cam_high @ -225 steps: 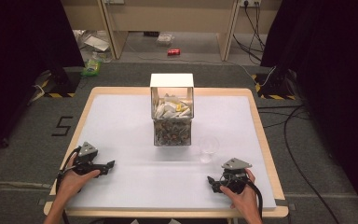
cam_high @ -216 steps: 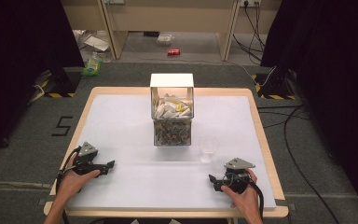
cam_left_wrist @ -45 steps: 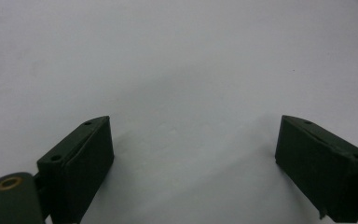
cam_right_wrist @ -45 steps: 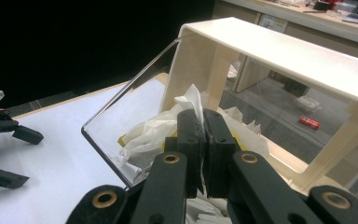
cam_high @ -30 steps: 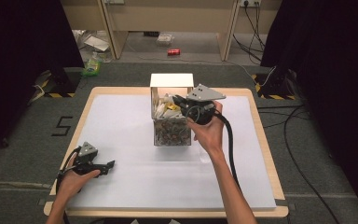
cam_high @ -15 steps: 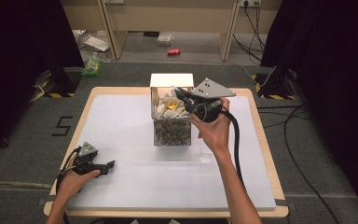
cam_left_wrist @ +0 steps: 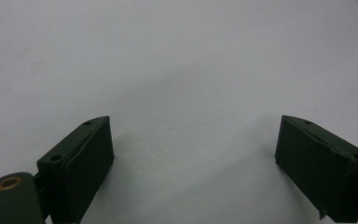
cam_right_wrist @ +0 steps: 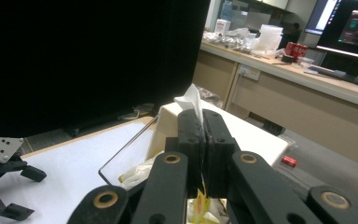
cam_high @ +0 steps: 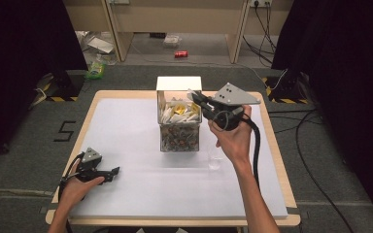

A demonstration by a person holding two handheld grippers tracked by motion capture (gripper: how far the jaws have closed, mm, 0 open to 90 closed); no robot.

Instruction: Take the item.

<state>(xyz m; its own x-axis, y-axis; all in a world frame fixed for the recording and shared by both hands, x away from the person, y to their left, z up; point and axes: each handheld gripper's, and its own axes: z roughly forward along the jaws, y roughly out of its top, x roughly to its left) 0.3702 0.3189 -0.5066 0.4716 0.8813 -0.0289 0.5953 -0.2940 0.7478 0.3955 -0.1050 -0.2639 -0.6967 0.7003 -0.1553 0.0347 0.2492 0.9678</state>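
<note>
Above the clear box [cam_high: 178, 121] near the middle of the desk's far edge, the right tongs [cam_right_wrist: 200, 122] are pinched shut on a white sachet [cam_right_wrist: 189, 101], lifted clear of the heap of packets [cam_high: 178, 112] inside, with a yellow scrap showing beneath the jaws in the right gripper view. The grip is high and the wrist raised, apparently so that the sachet comes out over the box's rim without dragging its neighbours along. A small clear plastic cup [cam_high: 215, 158] stands on the white desk [cam_high: 141, 199] just in front of the box's right corner, partly behind the person's right forearm; it looks placed to receive what is picked. The left tongs [cam_high: 108, 173] rest on the desk near its front left corner, jaws spread wide and holding nothing, seemingly parked out of the way. How much of the sachet lies between the closed jaws cannot be made out, and its print is unreadable. The cup's base is hard to see against the white surface.
</note>
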